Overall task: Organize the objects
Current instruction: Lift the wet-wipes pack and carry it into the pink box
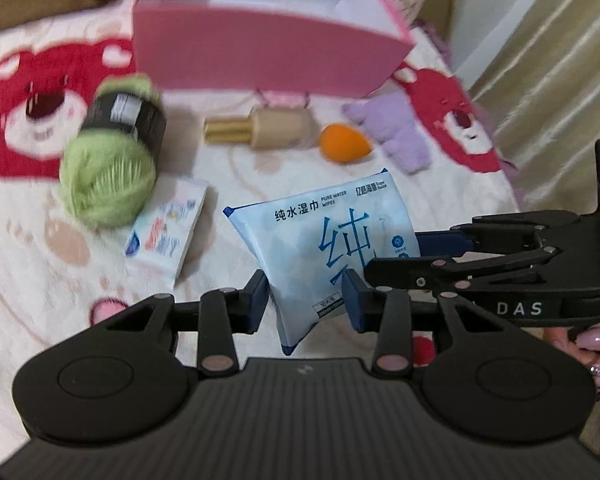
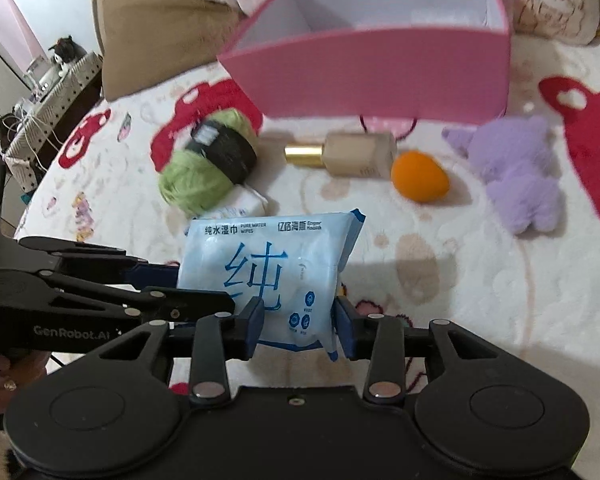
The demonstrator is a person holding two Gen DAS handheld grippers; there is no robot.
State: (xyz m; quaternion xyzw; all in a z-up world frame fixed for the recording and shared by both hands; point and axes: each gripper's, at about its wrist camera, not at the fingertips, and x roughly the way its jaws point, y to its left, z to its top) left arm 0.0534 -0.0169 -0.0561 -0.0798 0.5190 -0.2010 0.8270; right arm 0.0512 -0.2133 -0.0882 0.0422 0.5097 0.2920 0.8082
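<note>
A light blue wet wipes pack (image 1: 320, 232) (image 2: 260, 256) with large blue characters hangs tilted above the bed. Both grippers clamp it. My left gripper (image 1: 306, 300) holds its lower end between its blue pads, and shows in the right wrist view (image 2: 204, 286) coming in from the left. My right gripper (image 2: 298, 320) grips the pack's lower right part, and shows in the left wrist view (image 1: 394, 256) reaching in from the right. An open pink box (image 1: 260, 48) (image 2: 380, 72) with a white inside stands behind, with nothing visible in it.
On the bear-print blanket (image 1: 28, 240) lie a green yarn ball (image 1: 108, 176), a small tissue pack (image 1: 164, 232), a beige bottle with a gold cap (image 1: 268, 130), an orange sponge (image 1: 344, 144) and a purple plush (image 1: 396, 136). A curtain (image 1: 540, 60) hangs at right.
</note>
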